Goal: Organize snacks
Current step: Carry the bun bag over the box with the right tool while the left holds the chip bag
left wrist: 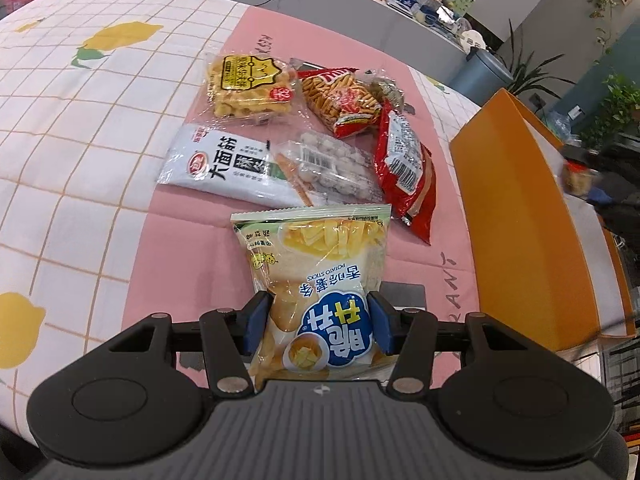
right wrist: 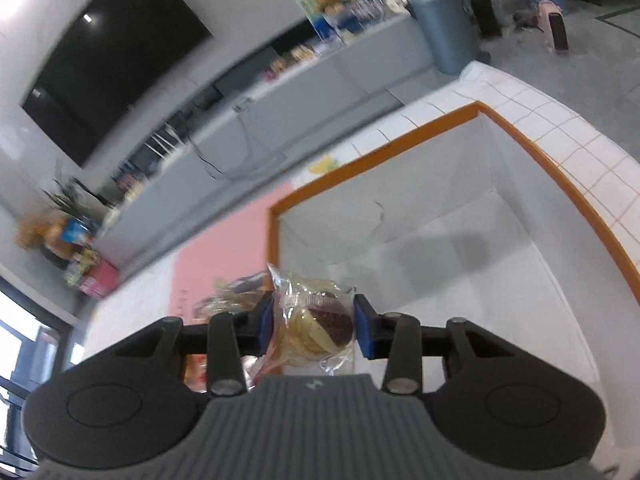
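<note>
Our left gripper (left wrist: 318,322) clamped the potato-stick bag (left wrist: 316,276), its bottom hidden by the housing. Our right gripper (right wrist: 314,322) pinched a blurred clear-wrapped pastry (right wrist: 316,322) beside the orange-rimmed box (right wrist: 440,248).

The potato sticks bag (left wrist: 320,272) is showing glossy printed plastic film, creased at its seal. The wrapped pastry (right wrist: 316,320) is sitting in clear, crinkled cellophane. The left hand-held gripper (left wrist: 318,322) is presenting matt black plastic arms, blue rubbery pads and a ribbed grey housing. The tablecloth (left wrist: 80,120) is looking like smooth matt cloth. The orange-rimmed box (right wrist: 440,220) is showing dull white card-like walls.
</note>
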### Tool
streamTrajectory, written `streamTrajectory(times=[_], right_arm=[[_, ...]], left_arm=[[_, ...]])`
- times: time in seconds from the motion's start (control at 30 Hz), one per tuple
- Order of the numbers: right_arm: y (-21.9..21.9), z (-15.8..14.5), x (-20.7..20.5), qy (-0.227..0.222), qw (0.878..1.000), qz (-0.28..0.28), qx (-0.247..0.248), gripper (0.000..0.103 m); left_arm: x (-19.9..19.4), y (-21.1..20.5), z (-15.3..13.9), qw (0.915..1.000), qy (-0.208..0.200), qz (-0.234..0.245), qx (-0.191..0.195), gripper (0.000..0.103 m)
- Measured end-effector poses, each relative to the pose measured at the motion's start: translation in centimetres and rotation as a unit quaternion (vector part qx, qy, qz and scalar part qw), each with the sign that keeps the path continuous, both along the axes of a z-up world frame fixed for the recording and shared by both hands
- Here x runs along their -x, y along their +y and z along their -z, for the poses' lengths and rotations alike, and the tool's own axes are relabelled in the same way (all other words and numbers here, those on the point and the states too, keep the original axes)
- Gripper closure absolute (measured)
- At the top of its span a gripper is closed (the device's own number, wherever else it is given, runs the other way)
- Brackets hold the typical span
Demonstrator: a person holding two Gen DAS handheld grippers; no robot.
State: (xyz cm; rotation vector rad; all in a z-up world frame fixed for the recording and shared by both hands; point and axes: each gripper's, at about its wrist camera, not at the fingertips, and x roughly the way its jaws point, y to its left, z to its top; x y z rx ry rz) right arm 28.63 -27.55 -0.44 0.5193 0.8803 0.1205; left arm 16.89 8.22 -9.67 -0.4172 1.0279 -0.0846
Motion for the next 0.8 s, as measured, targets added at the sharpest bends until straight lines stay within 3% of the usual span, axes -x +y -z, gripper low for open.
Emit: streamTrajectory(times=[0.23,0.4,0.5,0.67,0.8], right_arm=[[2.3,2.7,-2.0,0.036,0.997,-0.048,0.043,0.065],[2.0,4.1,-0.4,0.045,0.996,-0.079,0.015,0.065],[1.6,4.0,0.4,0.041,0.997,-0.07,0.016,0.065],[-0.3,1.7,2.4,-0.012,0.999,-0.049,0.016,0.065],[-2.7,-0.4,5.6,-0.082,0.996,0.006,-0.035,0.065]], left_arm=[[-0.1,-0.1,0.0,0.9999,-0.005,0.011,0.012,0.043],[0.0,-0.2,-0.2,0.9998,-0.009,0.014,0.014,0.043],[0.1,-0.2,-0.5,0.9998,-0.011,0.013,0.012,0.043],[0.4,-0.8,-2.3,0.9994,-0.026,0.02,0.013,0.043],[-0.1,-2.9,-5.8,0.9978,-0.054,0.037,-0.003,0.044]])
